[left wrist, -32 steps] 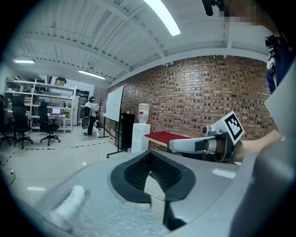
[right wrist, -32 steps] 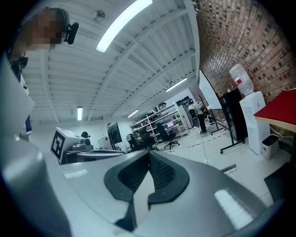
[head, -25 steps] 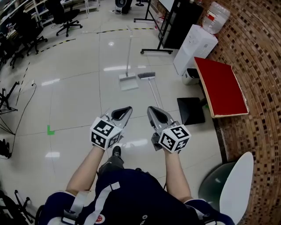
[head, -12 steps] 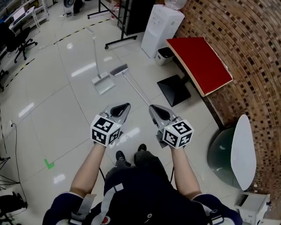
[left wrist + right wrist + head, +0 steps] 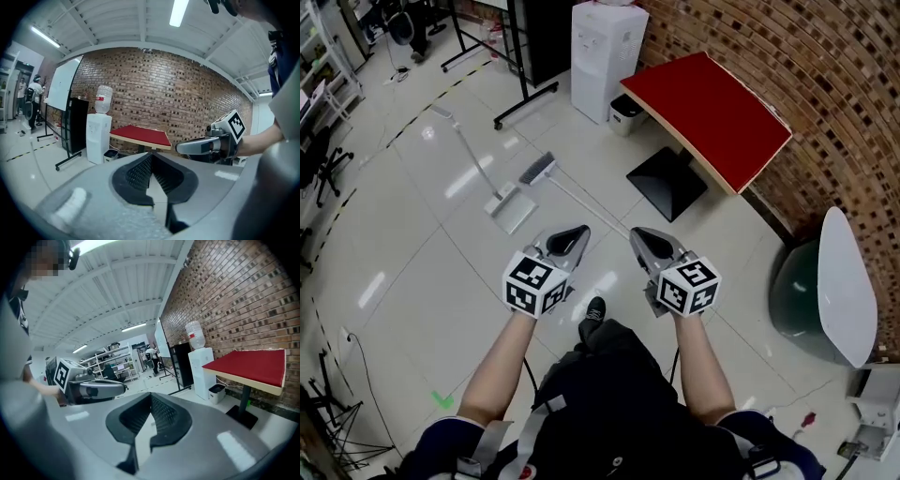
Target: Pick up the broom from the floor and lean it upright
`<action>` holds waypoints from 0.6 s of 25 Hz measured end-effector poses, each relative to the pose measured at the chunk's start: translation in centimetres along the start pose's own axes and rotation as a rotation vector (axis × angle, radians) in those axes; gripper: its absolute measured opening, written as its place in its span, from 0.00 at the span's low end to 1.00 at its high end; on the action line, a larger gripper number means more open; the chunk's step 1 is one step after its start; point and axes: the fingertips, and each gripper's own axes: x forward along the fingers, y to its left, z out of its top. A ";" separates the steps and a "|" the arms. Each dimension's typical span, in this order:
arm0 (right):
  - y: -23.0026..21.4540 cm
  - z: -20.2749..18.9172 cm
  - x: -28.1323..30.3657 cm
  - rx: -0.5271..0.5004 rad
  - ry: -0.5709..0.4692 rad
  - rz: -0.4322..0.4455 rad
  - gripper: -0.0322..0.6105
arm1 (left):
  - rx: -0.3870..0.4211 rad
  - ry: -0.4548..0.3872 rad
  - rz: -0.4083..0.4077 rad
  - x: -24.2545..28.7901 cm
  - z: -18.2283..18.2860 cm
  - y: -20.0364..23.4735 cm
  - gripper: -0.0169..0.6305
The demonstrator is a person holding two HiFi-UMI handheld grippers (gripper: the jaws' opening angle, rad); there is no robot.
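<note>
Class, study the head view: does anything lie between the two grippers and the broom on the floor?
Nothing visible does. The broom lies on bare floor just ahead of the left gripper and right gripper, its handle end toward them. The dustpan lies beside the brush head, on the left in that view, off the path.

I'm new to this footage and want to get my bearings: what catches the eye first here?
The bright red table against the brick wall at the upper right stands out most. Low in the middle of the head view, the left gripper and right gripper are held side by side, both shut and empty, each bearing a marker cube. On the glossy floor just beyond them are the broom, lying flat, and a long-handled dustpan.
</note>
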 end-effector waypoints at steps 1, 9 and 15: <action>-0.9 0.3 0.6 0.010 -0.013 -0.011 0.06 | 0.013 0.009 -0.016 1.1 0.4 0.4 0.03; -7.6 2.7 0.2 0.066 -0.079 -0.140 0.06 | 0.135 0.099 -0.166 9.5 2.9 0.8 0.03; -13.0 1.1 -3.3 0.159 -0.107 -0.315 0.06 | 0.198 0.205 -0.319 15.0 0.8 -1.1 0.03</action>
